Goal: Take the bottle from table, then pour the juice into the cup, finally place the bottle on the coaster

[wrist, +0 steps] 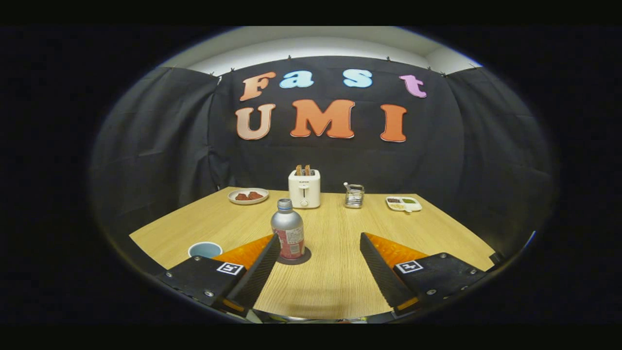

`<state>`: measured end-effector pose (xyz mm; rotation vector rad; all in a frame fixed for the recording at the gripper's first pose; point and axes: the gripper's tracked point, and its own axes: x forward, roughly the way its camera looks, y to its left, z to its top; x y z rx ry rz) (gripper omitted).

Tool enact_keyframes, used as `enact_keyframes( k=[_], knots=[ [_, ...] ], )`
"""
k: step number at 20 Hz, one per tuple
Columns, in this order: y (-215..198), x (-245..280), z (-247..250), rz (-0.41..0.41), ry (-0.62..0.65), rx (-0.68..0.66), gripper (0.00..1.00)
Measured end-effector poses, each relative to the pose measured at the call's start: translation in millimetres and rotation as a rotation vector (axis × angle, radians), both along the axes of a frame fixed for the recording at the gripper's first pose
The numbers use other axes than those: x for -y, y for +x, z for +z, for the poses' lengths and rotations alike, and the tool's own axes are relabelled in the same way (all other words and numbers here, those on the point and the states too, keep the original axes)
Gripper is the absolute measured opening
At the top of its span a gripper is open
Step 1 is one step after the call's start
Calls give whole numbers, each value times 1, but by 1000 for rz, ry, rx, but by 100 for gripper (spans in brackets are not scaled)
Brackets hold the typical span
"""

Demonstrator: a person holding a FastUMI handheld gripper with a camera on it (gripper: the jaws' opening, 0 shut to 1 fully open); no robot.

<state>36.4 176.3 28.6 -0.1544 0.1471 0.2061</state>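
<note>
The gripper (320, 243) is held low over the wooden table (335, 287) with its two fingers spread wide apart; nothing is clamped between them, and bare tabletop fills the gap. Each finger carries a black ribbed inner pad, an orange outer face and a small square marker on its black mount. The bottle (288, 236) stands upright just beside the tip of the left finger, on that finger's inner side; whether the pad touches the bottle cannot be determined. The bottle has a silver body, a threaded neck with no cap visible, and a red and white label around its lower half. It rests on the dark round coaster (297, 257), which shows as a rim around its base. The pale blue cup (205, 249) stands on the table outside the left finger, well apart from the bottle. Along the far table edge, against the cloth wall, stand a plate of reddish food (248, 196), a white toaster (304, 188) holding two slices, a wire holder (354, 195) and a small divided dish (404, 203).
</note>
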Motion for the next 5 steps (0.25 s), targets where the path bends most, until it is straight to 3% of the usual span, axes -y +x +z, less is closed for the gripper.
enact_keyframes(
  k=[5],
  knots=[
    [2, 1, 4, -31, 46, 14, 97]
  ],
)
